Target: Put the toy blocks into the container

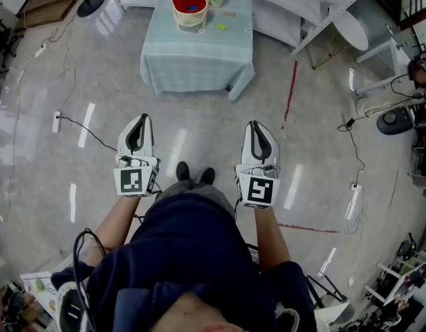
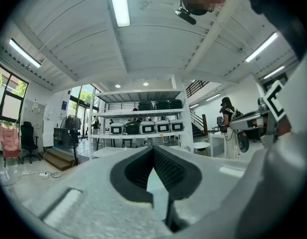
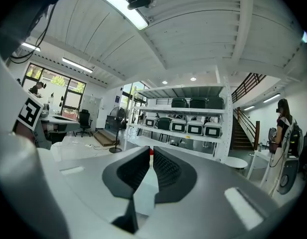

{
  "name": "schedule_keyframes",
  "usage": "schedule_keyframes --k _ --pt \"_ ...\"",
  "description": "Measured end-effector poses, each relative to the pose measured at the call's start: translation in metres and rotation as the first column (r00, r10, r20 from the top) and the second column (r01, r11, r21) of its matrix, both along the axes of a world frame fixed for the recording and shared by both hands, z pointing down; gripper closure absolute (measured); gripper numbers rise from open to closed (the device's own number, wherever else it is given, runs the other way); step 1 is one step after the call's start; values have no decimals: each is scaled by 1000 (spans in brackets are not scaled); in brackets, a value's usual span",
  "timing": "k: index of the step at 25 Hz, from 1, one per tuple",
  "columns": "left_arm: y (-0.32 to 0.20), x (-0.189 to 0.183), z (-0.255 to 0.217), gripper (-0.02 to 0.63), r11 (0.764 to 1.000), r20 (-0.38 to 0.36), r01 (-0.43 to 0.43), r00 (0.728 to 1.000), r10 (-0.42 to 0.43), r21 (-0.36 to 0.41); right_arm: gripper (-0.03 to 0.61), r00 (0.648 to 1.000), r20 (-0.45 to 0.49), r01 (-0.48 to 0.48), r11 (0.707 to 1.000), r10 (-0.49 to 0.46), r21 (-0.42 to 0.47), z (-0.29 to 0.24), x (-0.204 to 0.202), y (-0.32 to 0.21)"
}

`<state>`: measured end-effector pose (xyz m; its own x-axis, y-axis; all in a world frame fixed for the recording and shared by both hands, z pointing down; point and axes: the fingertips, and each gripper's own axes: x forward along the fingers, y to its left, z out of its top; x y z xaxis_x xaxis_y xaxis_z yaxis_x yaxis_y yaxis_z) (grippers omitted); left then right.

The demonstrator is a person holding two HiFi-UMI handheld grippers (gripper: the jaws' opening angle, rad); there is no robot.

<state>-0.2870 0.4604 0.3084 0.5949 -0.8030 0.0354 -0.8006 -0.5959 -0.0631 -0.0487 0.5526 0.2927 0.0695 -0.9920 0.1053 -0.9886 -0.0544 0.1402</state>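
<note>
person stands with both forearms bare, left forearm (image 1: pixel 115 225) and right forearm (image 1: pixel 270 239) stretched forward, roughly parallel. left gripper (image 1: pixel 142 119) and right gripper (image 1: pixel 255 125) are level with each other and well apart, noses pointing ahead. each marker cube sits at the wrist end. left jaws meet at the tips, nothing between. right jaws all but touch, nothing between.

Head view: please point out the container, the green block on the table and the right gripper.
container (image 1: pixel 189 18), head view, on its pale outer wall
green block (image 1: pixel 220 26), head view, on its top face
right gripper (image 1: pixel 255 124), head view, midway between its fingertips
</note>
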Motion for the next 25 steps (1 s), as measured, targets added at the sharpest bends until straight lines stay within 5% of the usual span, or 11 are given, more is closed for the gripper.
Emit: schedule_keyframes --k 18,25 --pt "-33 -30 4 611 998 -7 -58 998 58 -15 269 995 -61 78 997 -80 -24 -12 -27 -57" --pt "-60 -33 12 611 996 5 -92 996 92 -21 227 994 -62 88 996 -90 -27 2 -30 -101"
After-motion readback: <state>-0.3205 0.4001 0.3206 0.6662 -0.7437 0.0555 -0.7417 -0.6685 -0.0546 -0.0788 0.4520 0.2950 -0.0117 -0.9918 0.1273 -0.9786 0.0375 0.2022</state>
